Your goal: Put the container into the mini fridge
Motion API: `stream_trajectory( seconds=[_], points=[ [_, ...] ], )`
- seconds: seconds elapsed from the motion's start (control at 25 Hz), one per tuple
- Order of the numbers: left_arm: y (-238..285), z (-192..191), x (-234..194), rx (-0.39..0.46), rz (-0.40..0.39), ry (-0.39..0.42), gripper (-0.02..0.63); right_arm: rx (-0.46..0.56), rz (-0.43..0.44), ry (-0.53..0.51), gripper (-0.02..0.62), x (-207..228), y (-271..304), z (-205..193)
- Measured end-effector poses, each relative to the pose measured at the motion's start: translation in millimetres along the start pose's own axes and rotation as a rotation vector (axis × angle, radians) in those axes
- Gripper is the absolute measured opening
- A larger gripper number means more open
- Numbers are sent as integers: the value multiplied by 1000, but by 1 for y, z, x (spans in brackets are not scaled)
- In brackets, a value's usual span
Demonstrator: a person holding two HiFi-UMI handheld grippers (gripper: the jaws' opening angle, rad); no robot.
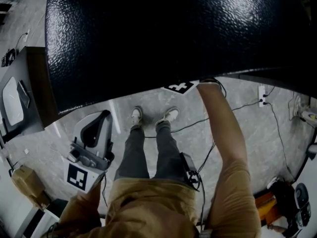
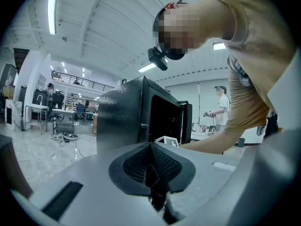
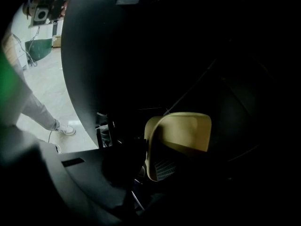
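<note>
Right tongs [image 3: 148, 166] pinch container [image 3: 183, 131] wall deep inside mini fridge [image 1: 173, 33] for placement; left tongs [image 2: 151, 149] closed, empty, held aside.

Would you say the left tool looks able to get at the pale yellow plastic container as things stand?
Probably not: the left tool hangs low by the person's side, outside the black textured mini fridge, while the pale yellow plastic container sits inside it.

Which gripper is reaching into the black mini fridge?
The right gripper: it is inside the fridge with the yellow container between its jaws; the left gripper hangs outside, shut.
</note>
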State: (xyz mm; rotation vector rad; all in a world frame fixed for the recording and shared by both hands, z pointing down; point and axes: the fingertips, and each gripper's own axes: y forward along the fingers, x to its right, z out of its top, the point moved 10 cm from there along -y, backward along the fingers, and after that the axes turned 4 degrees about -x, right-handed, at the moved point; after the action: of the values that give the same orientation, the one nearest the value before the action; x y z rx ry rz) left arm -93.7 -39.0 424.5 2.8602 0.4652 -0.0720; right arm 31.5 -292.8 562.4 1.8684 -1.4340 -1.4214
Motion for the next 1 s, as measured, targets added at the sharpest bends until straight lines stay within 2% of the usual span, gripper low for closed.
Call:
stream_trajectory(
  seconds=[0.16,0.24,0.36,1.0],
  points=[
    [4,-2,1,-1,-7,-2,2,5,-10,13,62,0,-1,-1],
    [6,-3,1,-2,-12,-4,2,7,-15,19,112,-1,-1,-1],
    [7,-3,1,-2,-15,-7,2,10,-23,28,126,-1,-1,-2],
    [15,-3,-1,2,-41,5,2,29,-66,79,138,-3,-4,-6]
  ],
)
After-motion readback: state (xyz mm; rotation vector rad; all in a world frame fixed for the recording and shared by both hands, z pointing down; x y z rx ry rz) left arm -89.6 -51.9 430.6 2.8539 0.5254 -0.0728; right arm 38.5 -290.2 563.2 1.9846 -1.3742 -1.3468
